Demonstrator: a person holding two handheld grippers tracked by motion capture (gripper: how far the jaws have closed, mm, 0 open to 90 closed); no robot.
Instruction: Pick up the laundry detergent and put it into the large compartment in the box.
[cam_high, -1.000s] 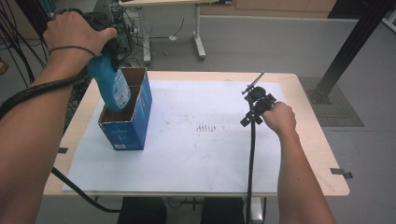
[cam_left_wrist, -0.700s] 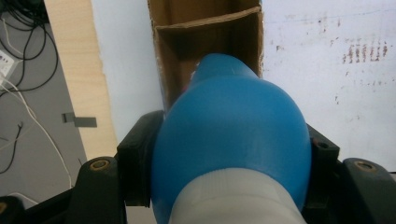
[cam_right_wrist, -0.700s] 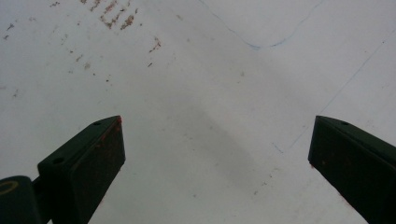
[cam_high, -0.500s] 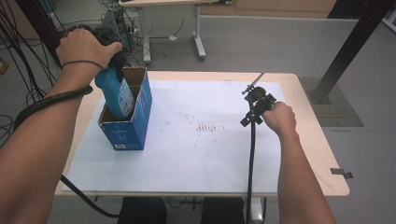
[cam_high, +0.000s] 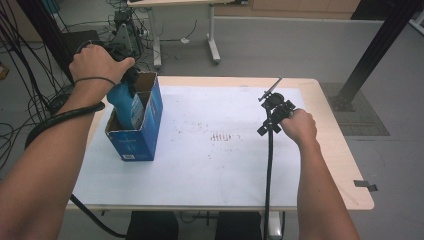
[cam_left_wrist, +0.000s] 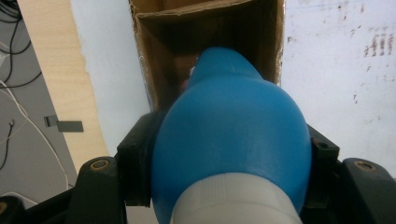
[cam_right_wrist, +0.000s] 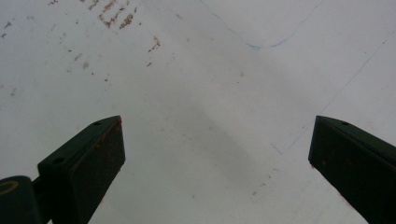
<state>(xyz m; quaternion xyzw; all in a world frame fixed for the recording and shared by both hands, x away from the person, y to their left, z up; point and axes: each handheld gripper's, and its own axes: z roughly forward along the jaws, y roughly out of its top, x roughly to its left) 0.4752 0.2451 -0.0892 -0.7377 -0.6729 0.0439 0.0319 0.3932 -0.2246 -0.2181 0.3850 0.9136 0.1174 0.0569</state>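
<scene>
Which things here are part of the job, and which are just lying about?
In use:
- blue bottle, clamped in the left gripper, its bottom end inside the box
- open cardboard box, standing on the table

Idle or background:
- right gripper, jaws apart over bare white tabletop
- cables on the floor at left
- second table's legs behind

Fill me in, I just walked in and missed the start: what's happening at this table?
A person works with a handheld gripper in each hand. The left gripper is clamped on a blue bottle that sits partway inside an open blue cardboard box at the table's left. The right gripper is open and holds nothing, poised over the stained white sheet that covers the table.
</scene>
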